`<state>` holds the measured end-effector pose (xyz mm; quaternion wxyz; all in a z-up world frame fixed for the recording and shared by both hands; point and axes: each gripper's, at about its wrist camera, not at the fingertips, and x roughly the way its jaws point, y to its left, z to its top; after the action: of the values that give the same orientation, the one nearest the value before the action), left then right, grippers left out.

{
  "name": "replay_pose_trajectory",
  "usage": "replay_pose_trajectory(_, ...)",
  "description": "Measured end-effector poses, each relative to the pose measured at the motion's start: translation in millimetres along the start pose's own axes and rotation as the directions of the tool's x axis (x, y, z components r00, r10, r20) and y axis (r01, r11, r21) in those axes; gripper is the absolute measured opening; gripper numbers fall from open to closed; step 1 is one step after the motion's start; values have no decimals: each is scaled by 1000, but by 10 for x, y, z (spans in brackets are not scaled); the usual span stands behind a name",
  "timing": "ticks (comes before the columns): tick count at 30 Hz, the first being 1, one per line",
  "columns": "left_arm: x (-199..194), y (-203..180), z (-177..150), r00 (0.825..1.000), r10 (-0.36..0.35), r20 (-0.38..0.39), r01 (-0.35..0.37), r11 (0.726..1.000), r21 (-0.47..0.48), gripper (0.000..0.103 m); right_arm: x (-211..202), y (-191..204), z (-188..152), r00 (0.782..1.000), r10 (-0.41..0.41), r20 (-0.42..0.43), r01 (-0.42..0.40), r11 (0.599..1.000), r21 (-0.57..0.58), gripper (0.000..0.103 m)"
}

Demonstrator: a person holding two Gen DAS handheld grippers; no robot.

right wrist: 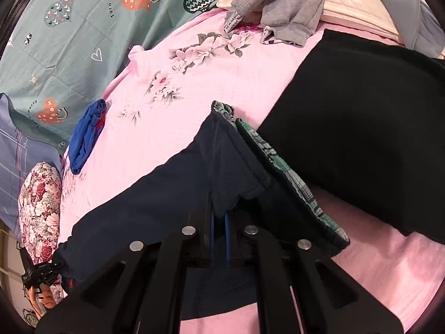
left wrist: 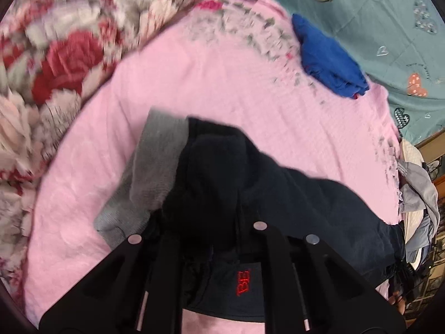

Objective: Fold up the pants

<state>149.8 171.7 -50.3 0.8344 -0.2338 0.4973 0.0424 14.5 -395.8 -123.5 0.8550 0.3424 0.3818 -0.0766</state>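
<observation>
Dark navy pants [left wrist: 250,194] hang bunched over the pink sheet [left wrist: 208,78], held up between both grippers. My left gripper [left wrist: 214,239] is shut on the waist end, where a grey lining [left wrist: 155,161] and a red label [left wrist: 243,282] show. My right gripper [right wrist: 219,217] is shut on the other end of the pants [right wrist: 172,189], where a green plaid lining [right wrist: 281,167] shows. The fingertips of both are buried in the fabric. The left gripper [right wrist: 39,275] shows at the lower left of the right wrist view.
A blue folded garment [left wrist: 331,61] lies on the sheet's far side. A black garment [right wrist: 361,128] lies to the right. Grey clothes [right wrist: 289,14] are heaped at the bed's edge. A floral rose quilt [left wrist: 55,55] and a teal heart-print cover [right wrist: 83,27] border the sheet.
</observation>
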Motion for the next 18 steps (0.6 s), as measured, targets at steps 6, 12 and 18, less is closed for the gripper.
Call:
replay_pose_trajectory(6, -520, -149, 112, 997, -18, 81, 11, 996, 92, 10, -321, 205, 205, 994, 69, 87, -64, 997, -50, 5)
replay_pose_trajectory(12, -608, 9, -265, 999, -21, 43, 15, 991, 134, 11, -742, 171, 145, 991, 79, 104, -72, 995, -76, 5)
replay_pose_trajectory(18, -56, 354, -665, 992, 101, -69, -93, 988, 121, 25, -573, -276, -434, 999, -6, -52, 5, 1000, -22, 6)
